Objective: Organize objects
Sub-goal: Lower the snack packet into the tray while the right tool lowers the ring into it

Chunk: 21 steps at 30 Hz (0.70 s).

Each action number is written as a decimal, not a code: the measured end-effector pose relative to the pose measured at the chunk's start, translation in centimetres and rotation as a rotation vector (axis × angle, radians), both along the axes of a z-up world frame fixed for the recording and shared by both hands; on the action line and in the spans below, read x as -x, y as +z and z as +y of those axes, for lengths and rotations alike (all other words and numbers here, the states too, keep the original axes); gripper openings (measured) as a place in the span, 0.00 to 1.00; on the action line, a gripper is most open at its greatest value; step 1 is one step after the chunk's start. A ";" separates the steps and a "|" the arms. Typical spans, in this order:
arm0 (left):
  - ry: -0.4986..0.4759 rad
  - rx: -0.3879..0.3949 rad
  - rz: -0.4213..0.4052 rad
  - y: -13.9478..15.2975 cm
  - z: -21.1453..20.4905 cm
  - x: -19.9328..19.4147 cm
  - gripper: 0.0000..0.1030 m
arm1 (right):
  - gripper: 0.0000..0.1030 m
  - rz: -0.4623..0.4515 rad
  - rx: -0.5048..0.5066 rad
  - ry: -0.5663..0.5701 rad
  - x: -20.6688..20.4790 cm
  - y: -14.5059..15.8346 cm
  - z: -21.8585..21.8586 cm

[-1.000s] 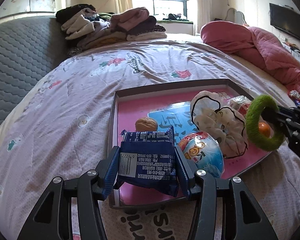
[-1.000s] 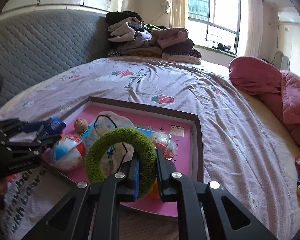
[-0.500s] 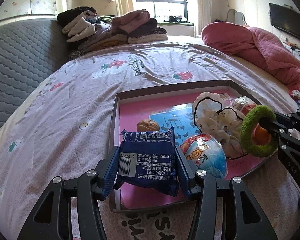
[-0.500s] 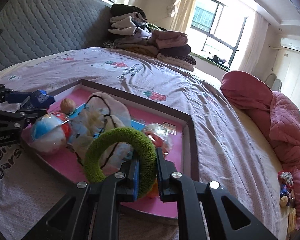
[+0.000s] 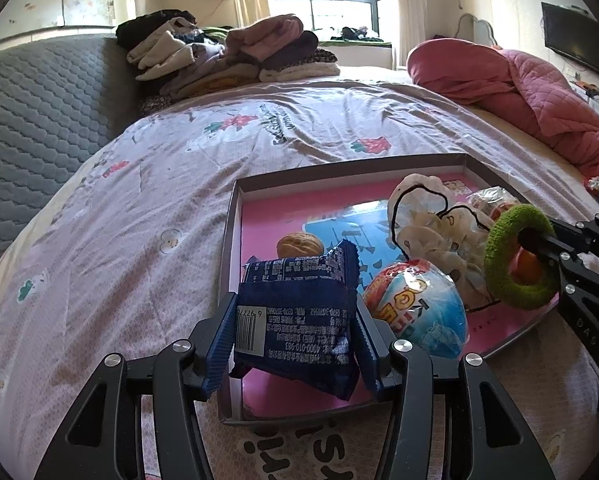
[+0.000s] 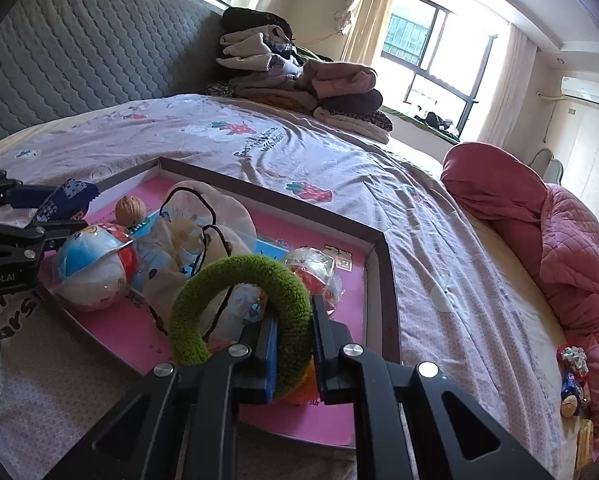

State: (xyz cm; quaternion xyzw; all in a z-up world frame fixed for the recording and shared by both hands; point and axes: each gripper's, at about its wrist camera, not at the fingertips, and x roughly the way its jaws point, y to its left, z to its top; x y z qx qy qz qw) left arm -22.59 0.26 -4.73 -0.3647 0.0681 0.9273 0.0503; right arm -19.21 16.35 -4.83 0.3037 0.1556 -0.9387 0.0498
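Observation:
A shallow pink tray [image 5: 235, 216] with a grey rim lies on the bed; it also shows in the right wrist view [image 6: 383, 272]. My left gripper [image 5: 295, 324] is shut on a blue snack packet [image 5: 299, 316] above the tray's near left corner. My right gripper [image 6: 293, 344] is shut on a green fuzzy ring [image 6: 243, 272] above the tray's near right side; the ring also shows in the left wrist view [image 5: 515, 292]. In the tray lie a walnut [image 5: 299, 245], a blue and red ball-shaped pack [image 5: 419, 312], a white drawstring pouch [image 5: 427, 220] and a clear wrapped snack [image 6: 311, 268].
Folded clothes [image 5: 227, 56] are stacked at the head of the bed by the grey quilted headboard [image 5: 31, 120]. A pink quilt [image 6: 539, 216] lies bunched at the right. Small wrapped items [image 6: 571, 380] lie on the sheet at the far right.
Both grippers have drawn back and risen a little with their objects still held. The right view has tilted and shifted to the right. Nothing in the tray has moved.

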 end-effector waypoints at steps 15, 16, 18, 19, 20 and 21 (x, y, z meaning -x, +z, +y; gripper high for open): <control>0.002 0.004 -0.003 -0.2 -0.1 0.0 0.54 | 0.27 -0.058 0.064 0.005 0.1 -0.1 0.6; 0.002 -0.001 -0.006 -0.2 -0.2 0.0 0.54 | 0.28 -0.064 0.067 0.005 0.1 -0.1 0.6; 0.003 -0.009 -0.011 -0.1 -0.3 0.1 0.54 | 0.32 -0.072 0.081 0.011 0.1 0.0 0.6; 0.004 -0.018 -0.015 -0.1 -0.5 0.1 0.54 | 0.33 -0.074 0.094 0.013 0.0 0.1 0.7; 0.006 -0.031 -0.019 0.0 -0.7 0.2 0.55 | 0.35 -0.078 0.107 0.015 0.0 0.2 0.8; 0.005 -0.040 -0.022 0.0 -0.8 0.2 0.55 | 0.36 -0.082 0.119 0.015 -0.1 0.3 1.0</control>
